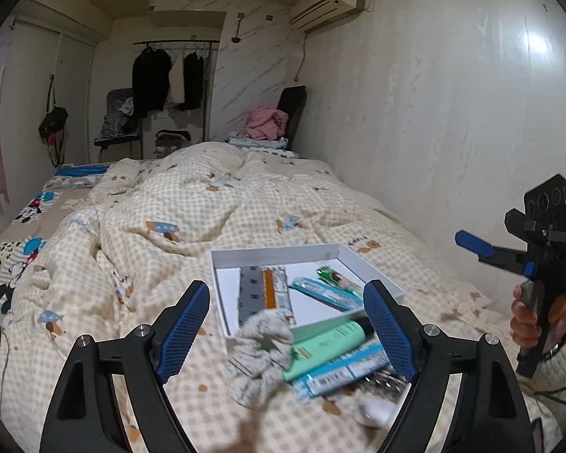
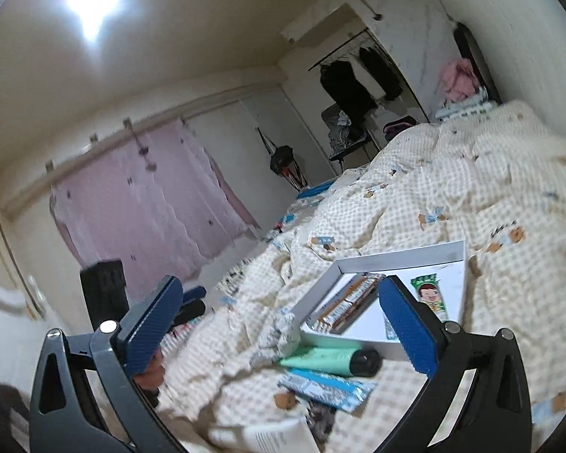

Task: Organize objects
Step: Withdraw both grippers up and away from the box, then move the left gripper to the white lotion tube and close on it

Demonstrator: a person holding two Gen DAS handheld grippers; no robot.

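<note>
A shallow white box [image 1: 275, 253] lies on the checked quilt [image 1: 162, 204]. It holds a grey packet [image 1: 251, 294], an orange-striped one [image 1: 275, 287], a blue one [image 1: 328, 292] and a green cartoon packet [image 2: 432, 296]. In front of the box lie a pale scrunchie [image 1: 260, 355], a mint-green tube [image 1: 324, 347] with a black cap and a blue-white packet [image 1: 343, 373]. My left gripper [image 1: 286, 294] hovers open above these, holding nothing. My right gripper [image 2: 281, 283] is wide open and empty, raised to the right of the box [image 2: 396, 255]; a hand [image 1: 524, 321] grips its handle.
The bed runs along the white wall [image 1: 452, 113] on the right. A cartoon-print sheet [image 1: 15, 264] shows at the bed's left edge. A clothes rack [image 1: 169, 75], chairs and a pink curtain [image 2: 151, 196] stand beyond. A white item [image 1: 373, 411] lies near the packets.
</note>
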